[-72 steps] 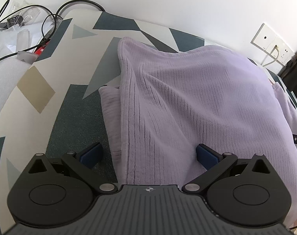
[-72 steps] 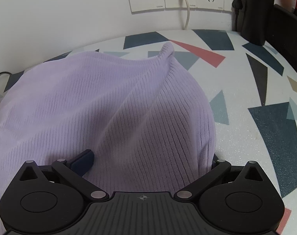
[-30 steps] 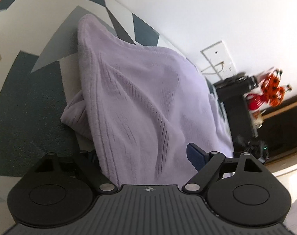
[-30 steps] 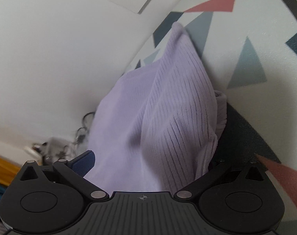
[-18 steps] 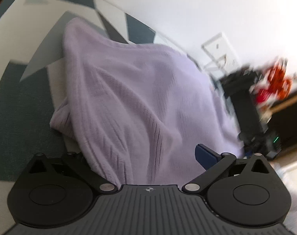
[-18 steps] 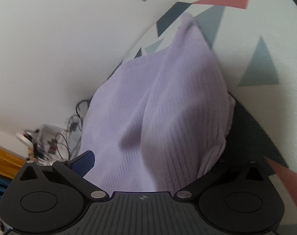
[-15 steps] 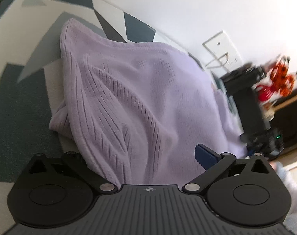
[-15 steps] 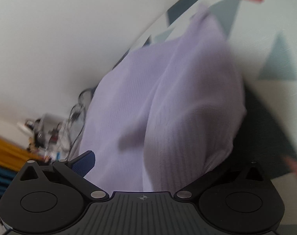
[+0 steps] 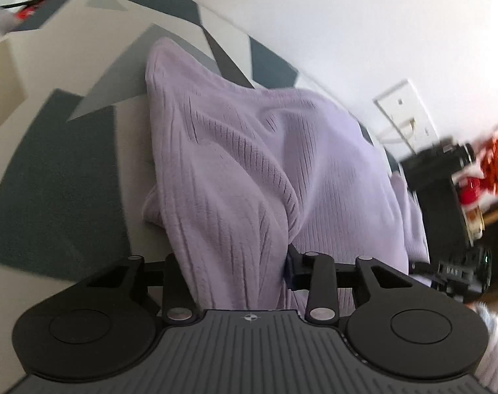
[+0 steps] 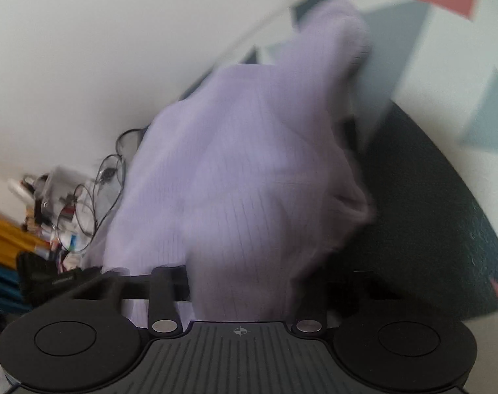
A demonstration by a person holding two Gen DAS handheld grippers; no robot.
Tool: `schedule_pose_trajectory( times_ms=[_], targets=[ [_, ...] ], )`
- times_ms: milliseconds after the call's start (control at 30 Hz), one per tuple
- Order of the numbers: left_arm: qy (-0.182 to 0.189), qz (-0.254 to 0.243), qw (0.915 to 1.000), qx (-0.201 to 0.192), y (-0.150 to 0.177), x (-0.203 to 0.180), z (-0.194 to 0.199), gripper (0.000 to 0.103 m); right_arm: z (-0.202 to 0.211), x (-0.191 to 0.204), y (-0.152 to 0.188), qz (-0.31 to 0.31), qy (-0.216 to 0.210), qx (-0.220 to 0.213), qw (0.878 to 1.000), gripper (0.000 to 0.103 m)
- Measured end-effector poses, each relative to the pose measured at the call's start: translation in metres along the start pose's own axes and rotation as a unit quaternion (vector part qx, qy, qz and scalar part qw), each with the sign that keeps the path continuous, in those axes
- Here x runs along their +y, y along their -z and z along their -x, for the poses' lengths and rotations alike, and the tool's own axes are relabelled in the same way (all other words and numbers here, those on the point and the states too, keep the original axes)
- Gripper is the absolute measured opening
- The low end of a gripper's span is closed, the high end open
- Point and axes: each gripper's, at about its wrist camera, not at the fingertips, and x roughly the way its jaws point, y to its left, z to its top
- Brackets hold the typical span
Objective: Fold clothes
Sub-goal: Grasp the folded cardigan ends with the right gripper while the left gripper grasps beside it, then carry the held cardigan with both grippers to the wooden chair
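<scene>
A lilac ribbed sweater lies heaped on the patterned table. My left gripper sits at the sweater's near left edge. Its jaws are closing, and a bunched fold of knit is squeezed between the pads. In the blurred right wrist view the same sweater fills the middle. My right gripper is at its near right edge, its jaws also closing with a thick fold of fabric pinched between them. The fingertips are mostly buried in cloth in both views.
A wall socket plate with a plugged cable sits behind the sweater. A black box and a red-orange object stand to the right. Tangled cables and small clutter lie at the table's left end. Bare patterned table flanks the sweater.
Both grippers went from wide open around the sweater's edges to closed in on bunched fabric. The near edge of the sweater has gathered into folds, and both views have shifted slightly.
</scene>
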Motion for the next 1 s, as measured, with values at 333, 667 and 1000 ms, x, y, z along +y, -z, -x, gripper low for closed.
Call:
schedule_pose_trajectory(
  times_ms=[333, 667, 1000],
  targets=[
    [-0.006, -0.035, 0.9915, -0.125, 0.016, -0.033, 0.085, 0.033, 0.057, 0.059, 0.019, 0.011, -0.04, -0.093, 0.995, 0.029],
    [-0.026, 0.014, 0.9723, -0.232, 0.061, -0.012, 0.204, 0.033, 0.058, 0.159, 0.012, 0.086, -0.128, -0.059, 0.986, 0.029],
    [-0.165, 0.122, 0.9088, -0.363, 0.186, -0.029, 0.296, 0.033, -0.013, 0.255, 0.014, 0.19, -0.204, 0.117, 0.953, 0.029]
  ],
)
